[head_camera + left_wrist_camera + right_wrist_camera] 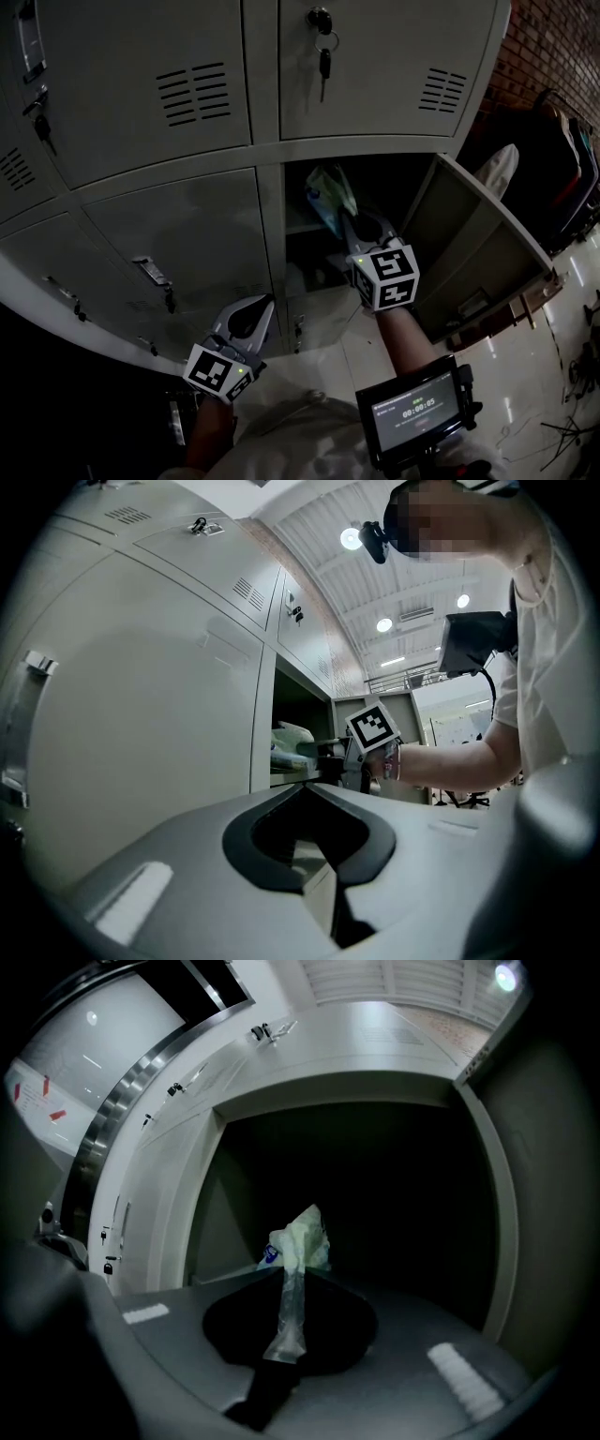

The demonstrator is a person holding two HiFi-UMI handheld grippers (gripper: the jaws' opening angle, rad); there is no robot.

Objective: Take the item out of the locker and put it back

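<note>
The item is a crumpled clear plastic bag (pixel 328 195) with pale contents, held at the mouth of the open locker (pixel 302 246). My right gripper (pixel 352 223) is shut on the bag's twisted neck, level at the locker's opening. In the right gripper view the bag (pixel 300 1241) stands up from the closed jaw tips (pixel 292 1275) against the dark inside. The left gripper view shows the right gripper (pixel 330 753) and the bag (pixel 290 738) at the opening. My left gripper (pixel 266 305) hangs lower left, before a closed door, shut and empty (pixel 308 787).
The locker's door (pixel 473 248) swings out to the right. Keys (pixel 322 47) hang in the lock of the locker above. A small screen (pixel 417 411) is mounted near my right arm. Dark clutter (pixel 562 164) stands by a brick wall at the far right.
</note>
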